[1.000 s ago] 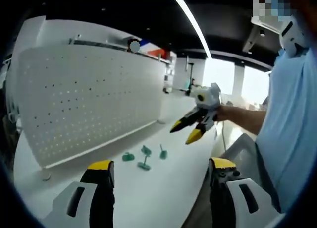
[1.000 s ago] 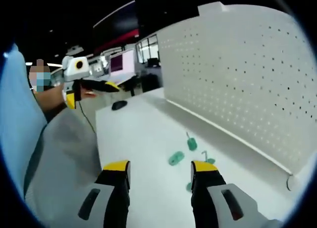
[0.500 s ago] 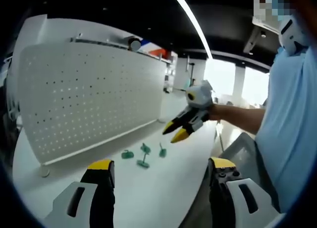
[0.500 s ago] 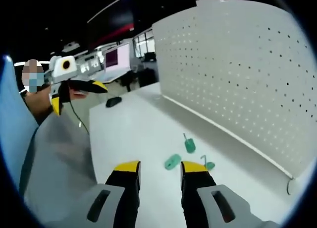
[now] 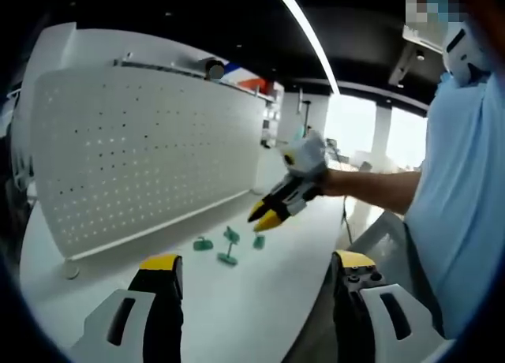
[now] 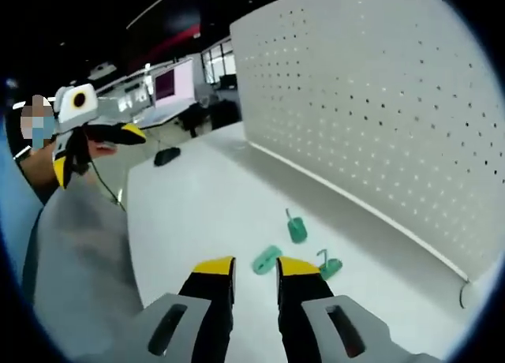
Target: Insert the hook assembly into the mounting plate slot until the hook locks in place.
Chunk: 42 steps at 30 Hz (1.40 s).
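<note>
Open-plan office, rows of monitors [image 6: 170, 87], white desk [image 6: 197, 213], ceiling strip light [image 5: 304, 31]

green hooks [image 6: 297, 228] — 3 | pegboard [image 6: 379, 102] — 1 | computer mouse [image 6: 166, 155] — 1 | table [image 6: 197, 213] — 1

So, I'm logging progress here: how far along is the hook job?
Nothing is inserted: three green hook pieces lie loose on the table, and the pegboard is bare. The right claw is nearly closed near them, holding nothing. The left claw is open. Grasping and inserting remain.
</note>
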### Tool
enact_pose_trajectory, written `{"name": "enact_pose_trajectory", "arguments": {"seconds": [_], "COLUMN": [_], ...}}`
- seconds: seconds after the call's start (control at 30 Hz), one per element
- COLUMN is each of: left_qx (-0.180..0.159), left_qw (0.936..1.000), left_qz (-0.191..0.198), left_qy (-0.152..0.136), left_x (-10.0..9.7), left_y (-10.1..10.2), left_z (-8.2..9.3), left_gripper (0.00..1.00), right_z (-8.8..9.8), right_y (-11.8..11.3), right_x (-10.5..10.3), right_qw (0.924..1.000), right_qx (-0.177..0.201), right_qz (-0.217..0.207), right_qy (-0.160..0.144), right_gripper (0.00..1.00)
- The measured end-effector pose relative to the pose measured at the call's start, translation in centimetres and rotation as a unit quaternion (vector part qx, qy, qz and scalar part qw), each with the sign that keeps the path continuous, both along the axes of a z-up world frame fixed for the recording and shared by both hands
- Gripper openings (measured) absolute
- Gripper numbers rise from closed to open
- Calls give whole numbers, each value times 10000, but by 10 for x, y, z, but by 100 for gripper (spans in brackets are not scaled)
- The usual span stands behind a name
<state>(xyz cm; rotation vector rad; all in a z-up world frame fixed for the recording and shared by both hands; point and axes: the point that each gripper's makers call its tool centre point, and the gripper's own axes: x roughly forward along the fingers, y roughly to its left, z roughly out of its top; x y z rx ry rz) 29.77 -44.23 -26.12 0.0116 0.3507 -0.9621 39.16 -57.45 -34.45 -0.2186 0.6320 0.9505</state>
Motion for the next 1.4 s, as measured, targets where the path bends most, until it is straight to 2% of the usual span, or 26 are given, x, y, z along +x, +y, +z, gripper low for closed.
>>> {"name": "enact_pose_trajectory", "arguments": {"seconds": [0.97, 1.4], "left_qx": [10, 7], "left_qw": [10000, 10000], "left_qz": [18, 73], "left_qy": [2, 27], "left_x": [-9, -10], "left_y": [-6, -6], "left_z": [2, 1], "left_gripper": [79, 79], "right_z": [-39, -48], "right_y": [9, 15], "right_x": [21, 26], "right_qw": [9979, 9963], "right_qx": [-317, -456], "right_qz": [-263, -325], "right_qy": [496, 646], "right_gripper": [12, 9]}}
